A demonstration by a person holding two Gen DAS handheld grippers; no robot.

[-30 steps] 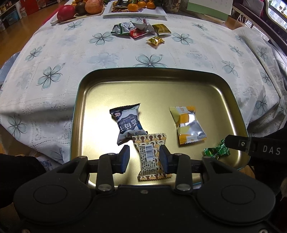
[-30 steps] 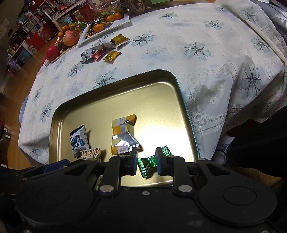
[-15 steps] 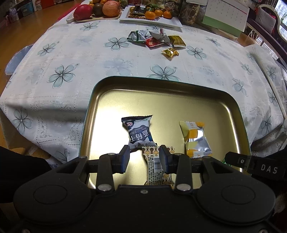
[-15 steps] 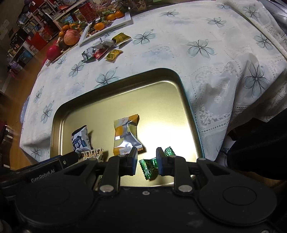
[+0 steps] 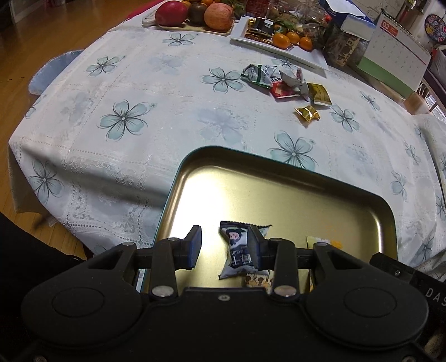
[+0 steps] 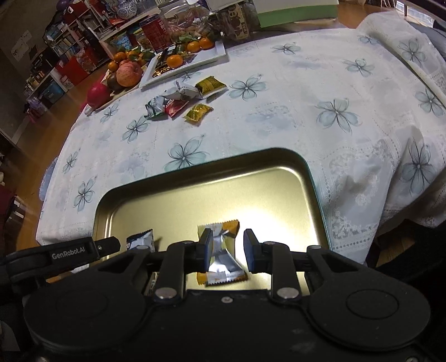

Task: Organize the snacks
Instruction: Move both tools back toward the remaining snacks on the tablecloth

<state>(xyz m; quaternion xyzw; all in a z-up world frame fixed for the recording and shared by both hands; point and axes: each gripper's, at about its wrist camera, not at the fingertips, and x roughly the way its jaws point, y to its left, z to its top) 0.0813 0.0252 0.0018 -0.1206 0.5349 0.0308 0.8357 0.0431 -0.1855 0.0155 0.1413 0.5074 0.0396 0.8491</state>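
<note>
A gold metal tray (image 5: pixel 278 192) (image 6: pixel 251 181) sits at the near edge of the table. In it lie a dark blue snack packet (image 5: pixel 237 250) (image 6: pixel 140 239), an orange-and-silver packet (image 6: pixel 221 250) (image 5: pixel 323 241) and a brown patterned packet (image 5: pixel 257 279). My left gripper (image 5: pixel 224 246) is open and empty above the tray's near left part. My right gripper (image 6: pixel 228 247) is open and empty above the orange-and-silver packet. Several loose snacks (image 5: pixel 284 80) (image 6: pixel 181 100) and a gold candy (image 5: pixel 306 112) (image 6: pixel 198 111) lie on the cloth further back.
The flowered tablecloth (image 5: pixel 167 111) covers the table. At the back stand a fruit board with apples (image 5: pixel 195 14) (image 6: pixel 122 78), a white plate with oranges (image 5: pixel 281 41) (image 6: pixel 181 58), jars and a desk calendar (image 5: pixel 395 58). The table edge drops off at the left.
Both grippers have pulled back and tilted up from the tray. The right gripper has let go of the green candy, which is out of sight now. The left gripper shifted left.
</note>
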